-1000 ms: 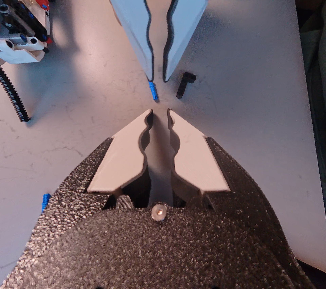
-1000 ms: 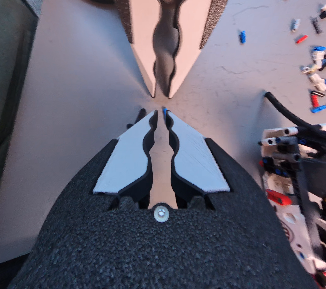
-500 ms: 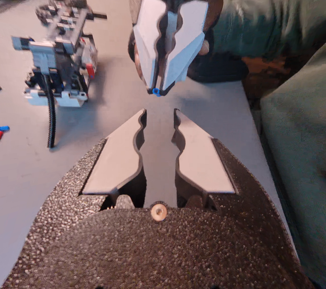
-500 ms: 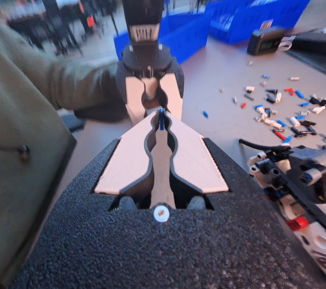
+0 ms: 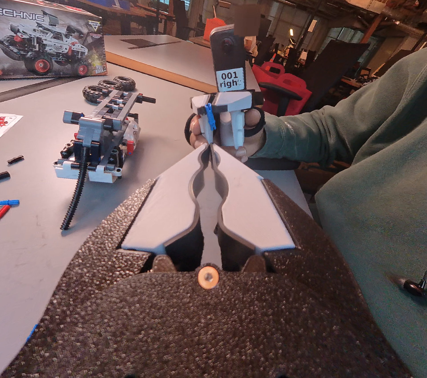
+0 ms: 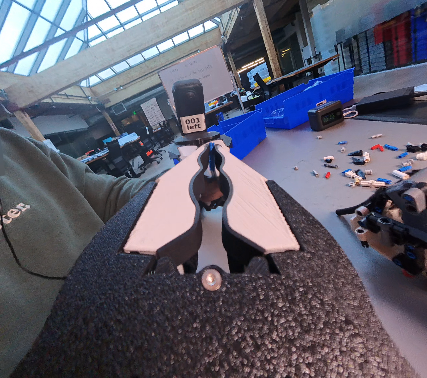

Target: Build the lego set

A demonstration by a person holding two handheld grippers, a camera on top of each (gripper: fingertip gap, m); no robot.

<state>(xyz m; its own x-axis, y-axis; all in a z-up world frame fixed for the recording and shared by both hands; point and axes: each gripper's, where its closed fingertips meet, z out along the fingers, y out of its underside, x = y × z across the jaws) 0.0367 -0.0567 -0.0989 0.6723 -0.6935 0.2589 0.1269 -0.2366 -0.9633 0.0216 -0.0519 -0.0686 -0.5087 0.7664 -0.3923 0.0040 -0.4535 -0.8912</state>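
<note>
- The right gripper [image 6: 209, 147] is up off the table, its fingers pinching a small blue pin [image 6: 210, 157] upright at the tips.
- In the left wrist view the same blue pin [image 5: 210, 117] stands out against the right gripper [image 5: 209, 133].
- The left gripper [image 5: 209, 147] is raised too, tips pressed nearly together just under the pin; whether they grip anything cannot be told.
- The half-built lego truck [image 5: 99, 140] sits on the grey table [image 5: 34, 240], black hose trailing.
- Loose pieces [image 6: 360, 166] lie scattered well apart.
</note>
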